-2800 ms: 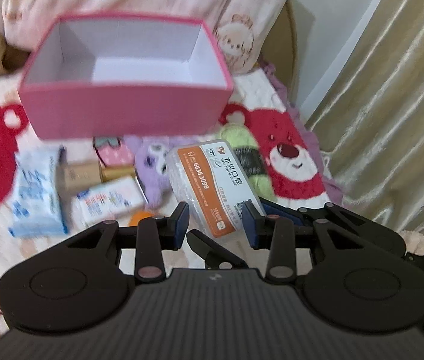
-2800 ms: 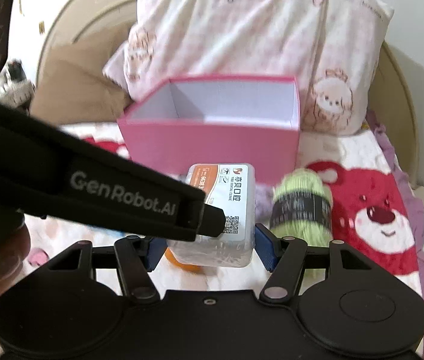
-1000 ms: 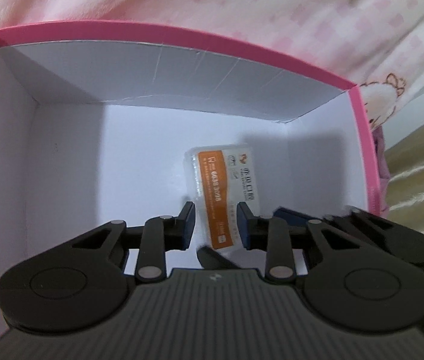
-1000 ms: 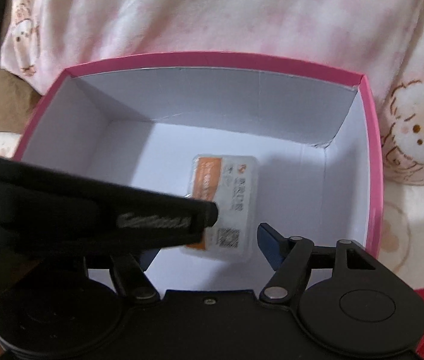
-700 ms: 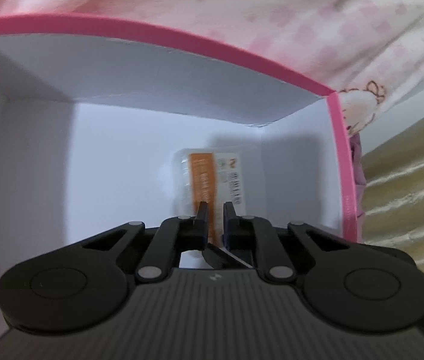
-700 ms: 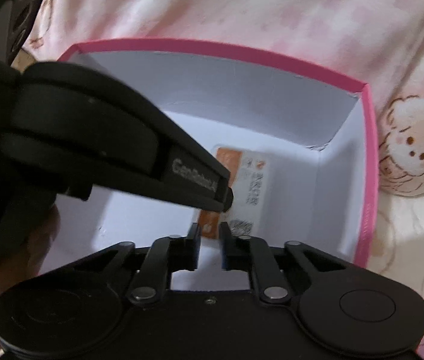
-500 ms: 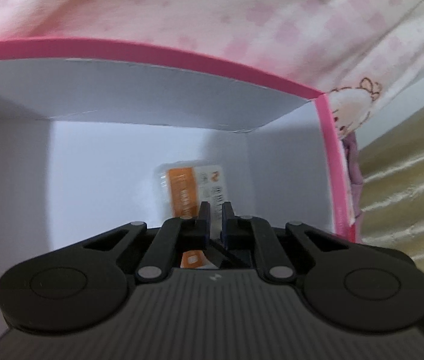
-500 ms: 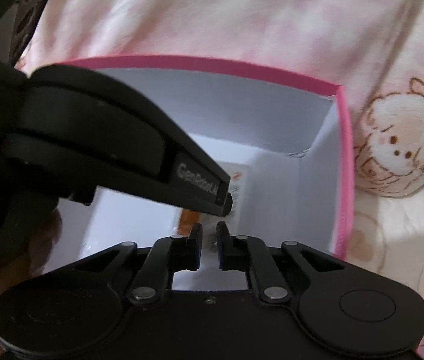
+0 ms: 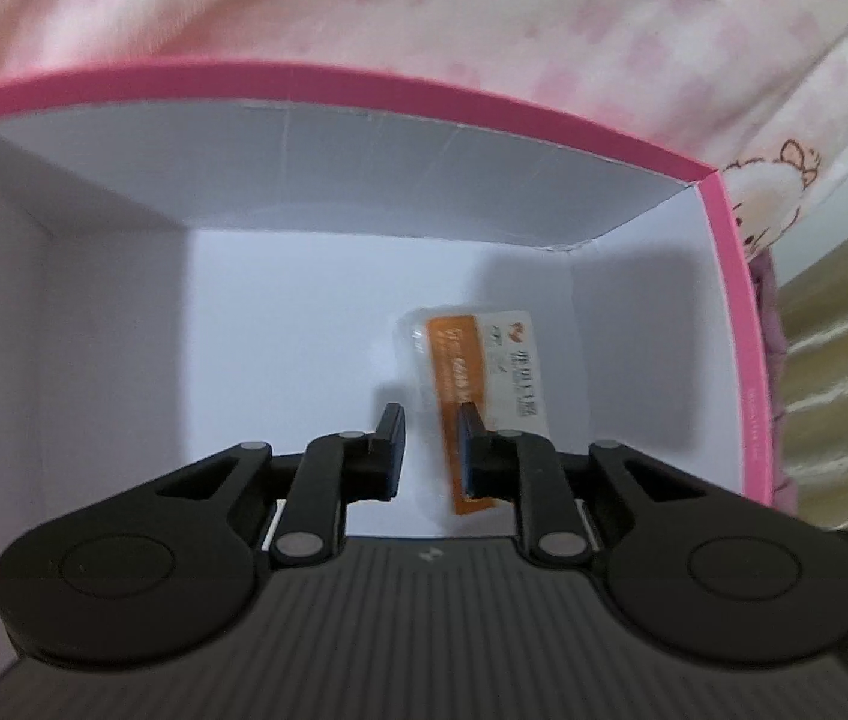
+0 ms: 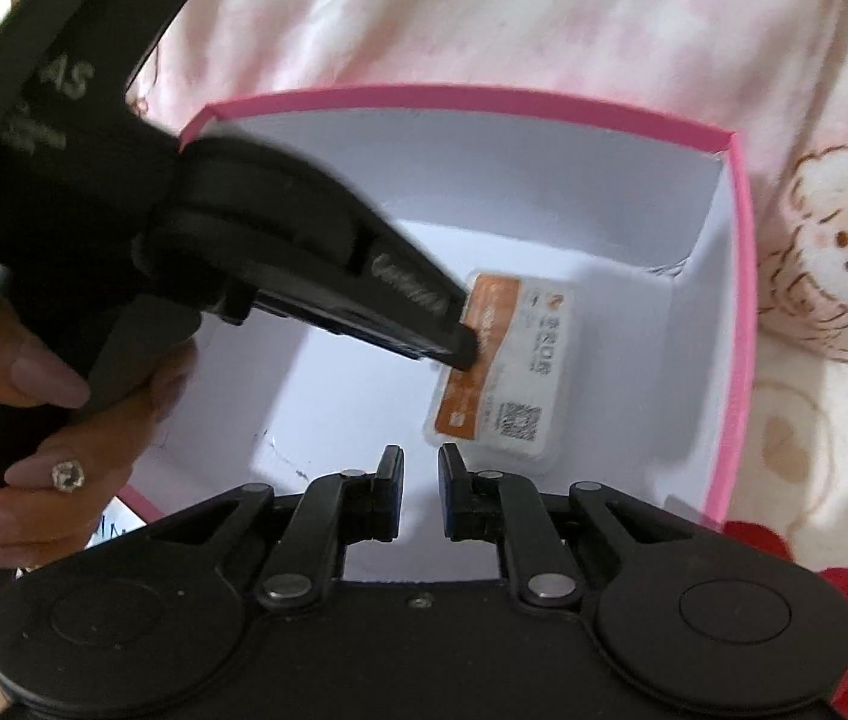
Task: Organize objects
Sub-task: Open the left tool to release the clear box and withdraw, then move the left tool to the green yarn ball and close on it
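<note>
A clear packet with an orange and white label (image 9: 484,360) lies flat on the white floor of the pink box (image 9: 363,75), toward its right wall. My left gripper (image 9: 431,426) hovers just over the packet's left edge, its jaws nearly together and nothing between them. In the right wrist view the same packet (image 10: 514,372) lies in the box (image 10: 484,99), and the left gripper (image 10: 463,354) reaches in from the left with its tip at the packet's orange edge. My right gripper (image 10: 420,462) is shut and empty, just short of the packet's near end.
A person's hand (image 10: 63,420) holds the left gripper at the box's left side. A pink checked pillow (image 9: 484,0) stands behind the box. A gold curtain (image 9: 844,360) hangs at the right, and a blanket with a red bear (image 10: 844,588) lies beside the box.
The right jaws went from wide open around the packet to shut, leaving it on the box floor. The left gripper's tip has come down to the packet's edge; its jaws closed from slightly apart.
</note>
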Demonstrator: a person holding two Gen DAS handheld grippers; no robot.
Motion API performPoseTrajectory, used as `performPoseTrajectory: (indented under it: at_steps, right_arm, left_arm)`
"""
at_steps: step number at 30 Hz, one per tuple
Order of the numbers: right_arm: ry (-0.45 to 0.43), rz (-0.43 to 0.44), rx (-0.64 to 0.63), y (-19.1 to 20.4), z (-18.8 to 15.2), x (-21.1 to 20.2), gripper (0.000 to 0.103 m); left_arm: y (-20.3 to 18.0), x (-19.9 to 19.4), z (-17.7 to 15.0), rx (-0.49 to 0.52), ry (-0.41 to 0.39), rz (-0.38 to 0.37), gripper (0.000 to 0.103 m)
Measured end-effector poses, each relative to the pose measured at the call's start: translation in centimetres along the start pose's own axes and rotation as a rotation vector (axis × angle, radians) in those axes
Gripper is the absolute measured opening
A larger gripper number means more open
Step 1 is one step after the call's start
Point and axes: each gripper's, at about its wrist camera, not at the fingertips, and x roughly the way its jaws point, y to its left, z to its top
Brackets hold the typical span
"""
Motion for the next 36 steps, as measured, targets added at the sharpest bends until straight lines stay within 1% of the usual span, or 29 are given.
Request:
performPoseTrajectory:
  at_steps: [1,4,8,13,15,17,18,19,21,22,23,24,25,26,27,29,31,32,34,36]
  right_arm:
    - [0.003,-0.001,0.001,0.1,0.5,0.1,0.015]
    - [0.006,-0.029,0.024,-0.2,0.8,0.6,0.015]
    - [-0.013,-0.078,0.036,-0.8,0.7,0.8,0.010]
    - [-0.060,-0.151,-0.018,0.1,0.5,0.2,0.010]
    - [-0.082,-0.149,-0.019,0.1,0.4,-0.4,0.011]
    - [-0.096,-0.131,-0.011,0.1,0.0,-1.4,0.013]
    - [-0.100,-0.118,-0.003,0.1,-0.3,-2.1,0.015]
    - [-0.098,-0.104,0.002,0.1,-0.5,-2.9,0.016]
    - [-0.108,-0.095,0.000,0.6,-1.2,-4.8,0.020]
    - [-0.113,-0.088,0.002,0.8,-1.4,-5.9,0.026]
    - [-0.112,-0.083,0.007,0.5,-1.0,-6.2,0.029]
    - [-0.111,-0.078,0.010,0.8,-1.8,-7.3,0.030]
    - [-0.114,-0.078,0.008,1.0,-3.9,-9.0,0.031]
    - [-0.117,-0.084,0.004,1.3,-4.5,-10.0,0.033]
    - [-0.119,-0.092,0.000,1.4,-5.7,-10.1,0.034]
    - [-0.118,-0.102,-0.008,2.2,-6.6,-12.3,0.038]
    - [-0.127,-0.107,-0.017,1.9,-7.0,-13.2,0.041]
    - [-0.130,-0.109,-0.019,2.2,-7.2,-13.9,0.042]
    - [-0.131,-0.102,-0.023,2.7,-7.5,-14.7,0.044]
    - [-0.129,-0.095,-0.023,3.7,-8.4,-16.4,0.047]
  left_arm:
    - [-0.1,0.1,0.0,-0.011,0.004,-0.012,0.017]
    - [-0.2,0.2,0.2,-0.051,0.013,-0.054,0.017]
    - [-0.6,0.4,0.5,-0.088,0.014,-0.101,0.014]
    - [-2.2,0.2,0.7,-0.092,0.021,-0.117,0.013]
    - [-2.4,-0.1,0.7,-0.091,0.036,-0.115,0.013]
    - [-3.0,-0.9,0.6,-0.068,0.021,-0.101,0.014]
    - [-3.2,-1.6,0.4,-0.053,0.011,-0.086,0.015]
    - [-2.1,-2.6,1.0,-0.036,0.002,-0.077,0.017]
    - [-2.3,-4.6,0.5,-0.008,-0.012,-0.065,0.018]
    - [-2.3,-5.8,0.2,0.005,-0.017,-0.056,0.022]
    - [-2.4,-7.1,-0.2,0.020,-0.021,-0.046,0.028]
    - [-2.6,-8.5,-0.8,0.036,-0.024,-0.031,0.030]
    - [-3.0,-9.3,-0.7,0.055,-0.030,-0.016,0.033]
    - [-3.3,-10.4,-0.7,0.072,-0.036,-0.006,0.033]
    - [-3.5,-11.3,-0.6,0.084,-0.039,-0.001,0.033]
    - [-3.2,-13.1,-2.0,0.111,-0.050,0.001,0.036]
    - [-4.4,-14.9,-2.9,0.147,-0.066,0.009,0.038]
    - [-4.3,-15.8,-3.5,0.159,-0.074,0.014,0.039]
    - [-5.2,-17.1,-4.7,0.190,-0.080,0.020,0.041]
    - [-6.2,-18.5,-5.8,0.223,-0.086,0.029,0.041]
